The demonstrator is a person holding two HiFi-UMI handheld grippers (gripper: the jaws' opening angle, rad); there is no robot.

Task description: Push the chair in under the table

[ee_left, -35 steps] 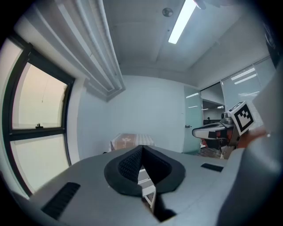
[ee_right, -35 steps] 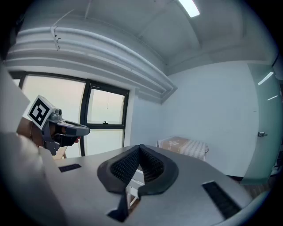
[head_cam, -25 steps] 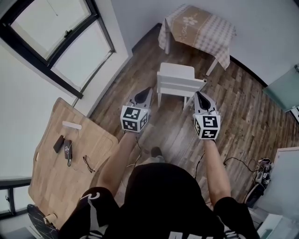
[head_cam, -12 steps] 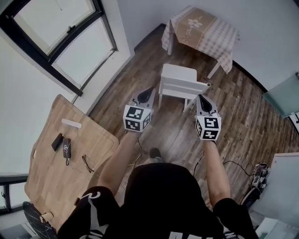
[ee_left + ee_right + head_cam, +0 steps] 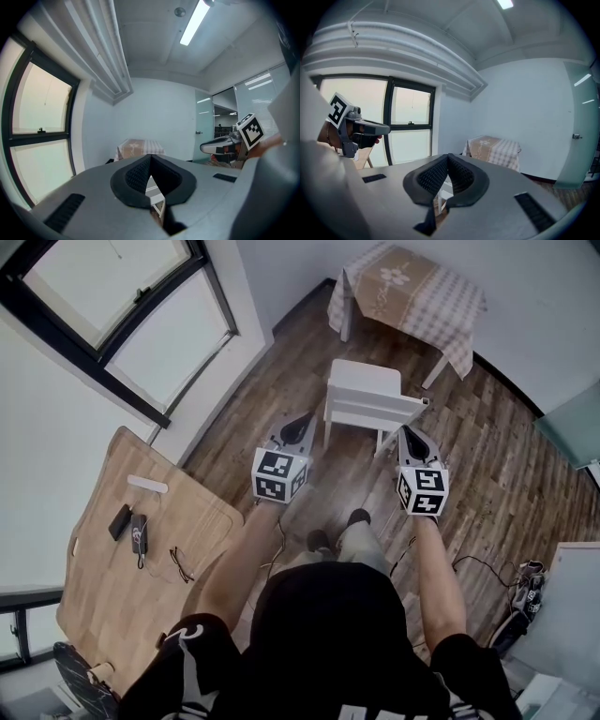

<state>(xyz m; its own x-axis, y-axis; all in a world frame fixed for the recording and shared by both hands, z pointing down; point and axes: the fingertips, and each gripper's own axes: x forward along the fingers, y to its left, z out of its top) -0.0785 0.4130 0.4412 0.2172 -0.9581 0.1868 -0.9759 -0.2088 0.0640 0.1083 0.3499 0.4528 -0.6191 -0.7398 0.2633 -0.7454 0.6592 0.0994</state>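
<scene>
A white chair [image 5: 364,395] stands on the wood floor, its backrest toward me and its seat facing a small table [image 5: 408,292] with a checked cloth by the far wall. There is a gap of floor between chair and table. My left gripper [image 5: 301,425] is shut and empty, its tip just left of the backrest. My right gripper [image 5: 412,438] is shut and empty too, with its tip at the right end of the backrest's top rail. In the left gripper view the chair [image 5: 154,199] shows only as a sliver below the closed jaws, with the table [image 5: 136,147] beyond.
A wooden desk [image 5: 131,568] with a phone, cables and glasses sits at my left under a large window [image 5: 122,310]. Cables and shoes [image 5: 525,582] lie on the floor at the right, near a glass partition [image 5: 572,423].
Both grippers and I have moved closer to the chair. The right gripper has sunk slightly toward the backrest's right end. My feet have stepped forward.
</scene>
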